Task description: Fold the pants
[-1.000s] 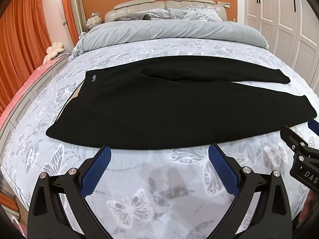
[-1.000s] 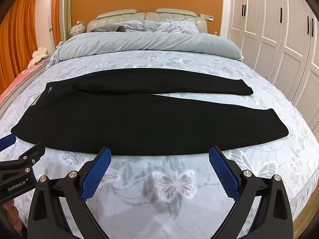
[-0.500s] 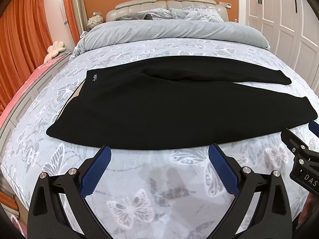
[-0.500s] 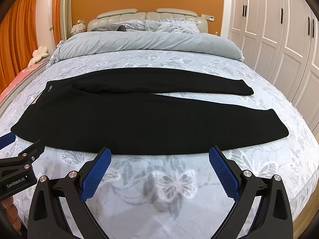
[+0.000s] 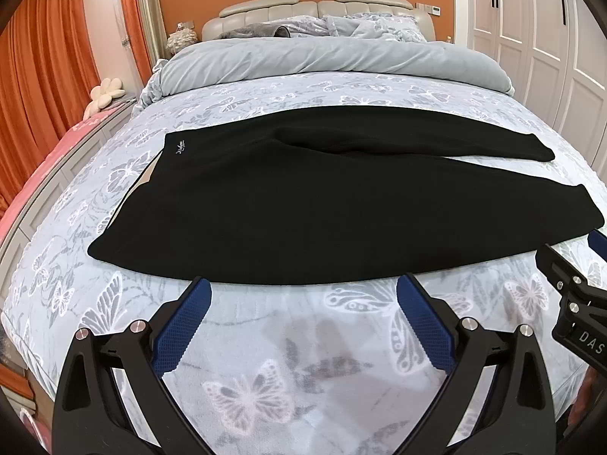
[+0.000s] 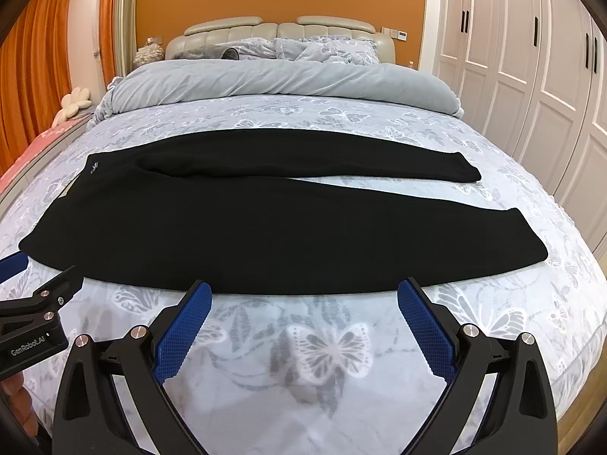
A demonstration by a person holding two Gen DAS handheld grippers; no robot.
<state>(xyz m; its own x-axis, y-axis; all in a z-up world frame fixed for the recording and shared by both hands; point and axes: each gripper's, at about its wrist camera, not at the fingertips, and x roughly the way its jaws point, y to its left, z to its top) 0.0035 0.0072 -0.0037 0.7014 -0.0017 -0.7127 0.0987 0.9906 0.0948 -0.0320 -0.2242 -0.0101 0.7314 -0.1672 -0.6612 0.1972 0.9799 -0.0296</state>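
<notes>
Black pants (image 5: 303,204) lie flat across the bed, waistband at the left, two legs spread to the right; they also show in the right wrist view (image 6: 273,220). My left gripper (image 5: 303,288) is open and empty, its fingertips at the pants' near edge. My right gripper (image 6: 303,288) is open and empty, also at the near edge, further right. The right gripper shows at the right edge of the left wrist view (image 5: 569,288). The left gripper shows at the left edge of the right wrist view (image 6: 38,295).
The bed (image 5: 303,360) has a grey butterfly-print cover. A rolled grey duvet (image 5: 326,57) and pillows lie at the headboard. White wardrobe doors (image 6: 531,76) stand right of the bed. Orange curtains (image 5: 45,76) hang at the left.
Both grippers have crept slightly forward toward the pants' near edge. The pants have not moved.
</notes>
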